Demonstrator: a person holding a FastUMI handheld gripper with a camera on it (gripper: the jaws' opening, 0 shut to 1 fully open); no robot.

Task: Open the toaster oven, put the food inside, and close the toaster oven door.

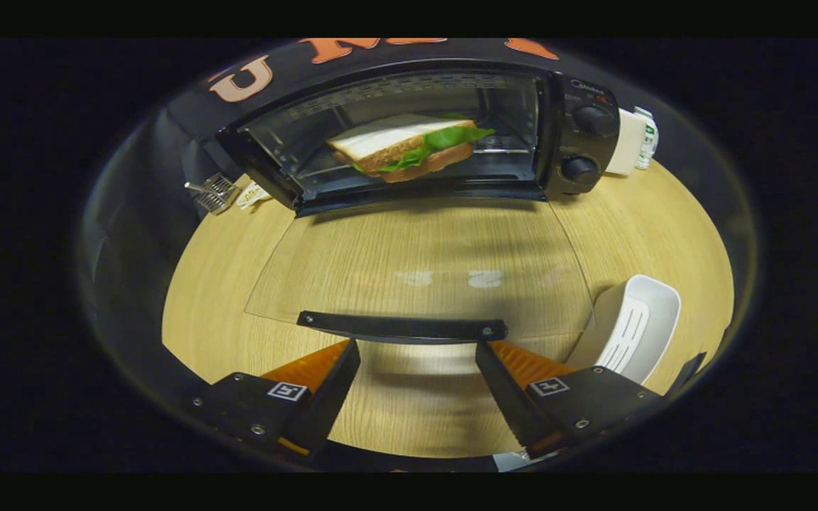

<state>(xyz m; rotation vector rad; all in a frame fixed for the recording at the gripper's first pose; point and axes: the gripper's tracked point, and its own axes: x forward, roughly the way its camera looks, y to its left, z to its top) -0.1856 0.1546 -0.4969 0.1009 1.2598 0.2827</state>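
Wooden table [650,213] holds toaster oven [423,128] (sandwich [409,145] inside), white tray [636,326] beside the spread, empty hand-held gripper [417,351].

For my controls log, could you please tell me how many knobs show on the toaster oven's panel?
2: the upper round black knob and the lower round black knob, stacked right of the open glass door. The gripper fingers are open.

Rides on the gripper [417,355], low over the table [238,284]. Faces forward, near the toaster oven [579,135].
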